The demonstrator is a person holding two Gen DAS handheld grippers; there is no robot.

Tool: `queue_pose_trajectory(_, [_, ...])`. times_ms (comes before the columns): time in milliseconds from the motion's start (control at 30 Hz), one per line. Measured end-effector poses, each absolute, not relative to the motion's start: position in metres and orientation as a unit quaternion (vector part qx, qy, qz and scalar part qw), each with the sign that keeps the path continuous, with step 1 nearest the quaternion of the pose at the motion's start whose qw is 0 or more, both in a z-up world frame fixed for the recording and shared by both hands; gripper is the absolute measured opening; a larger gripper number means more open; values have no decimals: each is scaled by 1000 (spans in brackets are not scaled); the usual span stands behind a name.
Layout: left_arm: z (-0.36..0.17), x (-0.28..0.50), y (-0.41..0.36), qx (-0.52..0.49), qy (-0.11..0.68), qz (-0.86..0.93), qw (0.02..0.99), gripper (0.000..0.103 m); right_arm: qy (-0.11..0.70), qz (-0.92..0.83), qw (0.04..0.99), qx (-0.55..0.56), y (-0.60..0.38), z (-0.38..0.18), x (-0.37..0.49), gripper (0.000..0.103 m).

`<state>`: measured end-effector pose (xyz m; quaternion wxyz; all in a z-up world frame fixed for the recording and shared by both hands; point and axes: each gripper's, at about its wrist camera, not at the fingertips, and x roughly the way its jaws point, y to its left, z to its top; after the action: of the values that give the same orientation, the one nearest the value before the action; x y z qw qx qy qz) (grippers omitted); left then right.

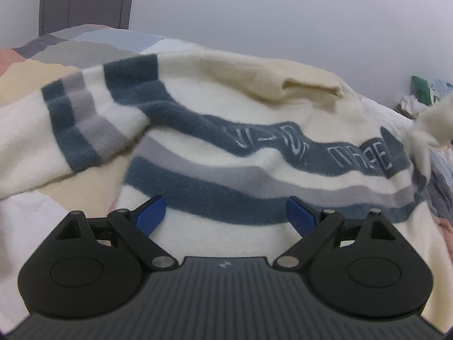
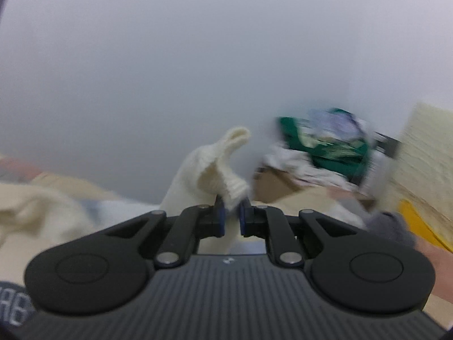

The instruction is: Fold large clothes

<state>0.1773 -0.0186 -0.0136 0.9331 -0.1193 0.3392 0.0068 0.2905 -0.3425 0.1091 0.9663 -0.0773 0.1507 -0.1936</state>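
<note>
A large cream sweater (image 1: 226, 113) with dark blue and grey stripes and stitched lettering lies spread on the bed. One striped sleeve (image 1: 76, 119) lies at the left. My left gripper (image 1: 225, 212) is open and empty, low over the sweater's lower body. My right gripper (image 2: 232, 212) is shut on a cream ribbed cuff (image 2: 223, 167) of the sweater and holds it up in the air. That raised cuff also shows at the right edge of the left wrist view (image 1: 433, 124).
A patchwork bedspread (image 1: 56, 48) in pastel blocks lies under the sweater. A dark headboard (image 1: 85, 0) stands at the back left. A pile of clutter with a green item (image 2: 325, 147) sits by the wall at the right, beside a cardboard box (image 2: 274, 184).
</note>
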Motion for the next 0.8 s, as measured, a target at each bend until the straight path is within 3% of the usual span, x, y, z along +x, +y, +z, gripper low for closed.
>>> queue_pose_trajectory(367, [-6,171,-12,-111,337,38,934,94,146,-326,934,17,-463,106,232,12])
queue_pose_trajectory(567, [-10,175,-15,-84,342,57,934,94,199,-386,897,80,-529,46,187,11])
queue_pose_trajectory(800, [-12,177,-21,-64,345,66,934,94,266,-397,867,142,-530,-36,159,12])
